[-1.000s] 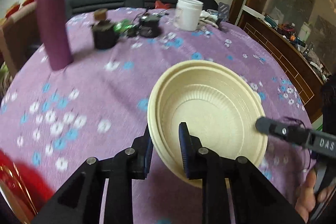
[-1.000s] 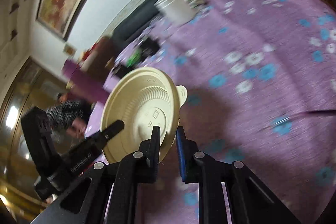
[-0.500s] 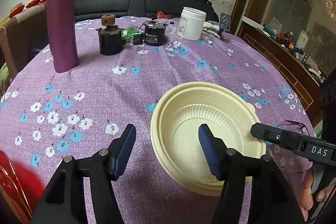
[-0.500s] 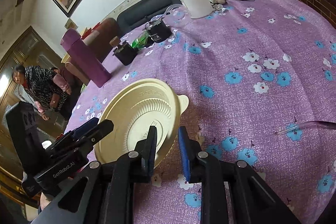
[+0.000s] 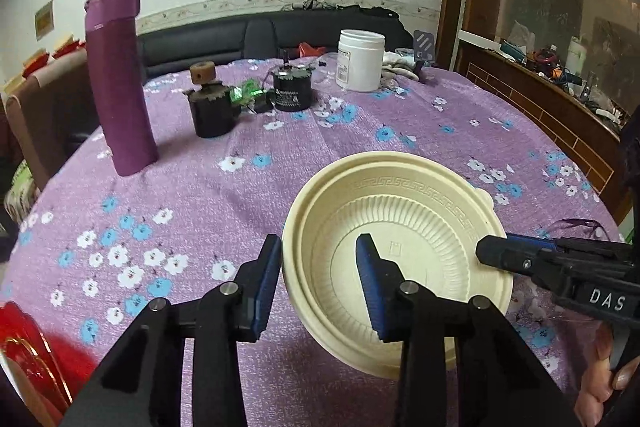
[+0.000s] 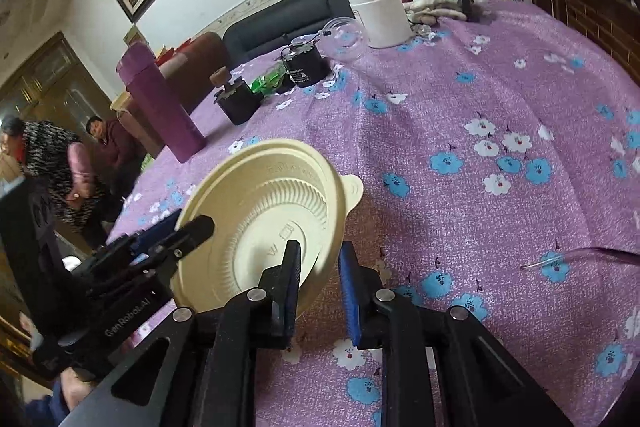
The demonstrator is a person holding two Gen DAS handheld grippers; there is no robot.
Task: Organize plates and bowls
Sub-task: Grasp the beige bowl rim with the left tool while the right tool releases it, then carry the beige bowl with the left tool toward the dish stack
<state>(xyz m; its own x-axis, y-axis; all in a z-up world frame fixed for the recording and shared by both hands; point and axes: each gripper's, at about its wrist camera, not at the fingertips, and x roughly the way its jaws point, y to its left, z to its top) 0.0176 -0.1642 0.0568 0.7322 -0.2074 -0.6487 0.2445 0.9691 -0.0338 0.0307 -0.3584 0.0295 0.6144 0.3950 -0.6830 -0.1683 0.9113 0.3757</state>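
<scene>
1. Purple flowered tabletop [image 5: 280, 167] carries a purple flask [image 5: 118, 79] and white jar [image 5: 360, 61] at the back.
2. Cream bowls [image 5: 400, 247], nested, are tilted near the front edge.
3. Left gripper [image 5: 318, 283]: jaws closing, straddling the bowls' near rim, not pressing.
4. Right gripper [image 6: 320, 287]: clamped on the opposite rim.

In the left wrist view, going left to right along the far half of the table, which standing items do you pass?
Purple flask → dark pot with a cork-like knob → green wrapper → black labelled jar → white tub → pale cloth bundle.
</scene>
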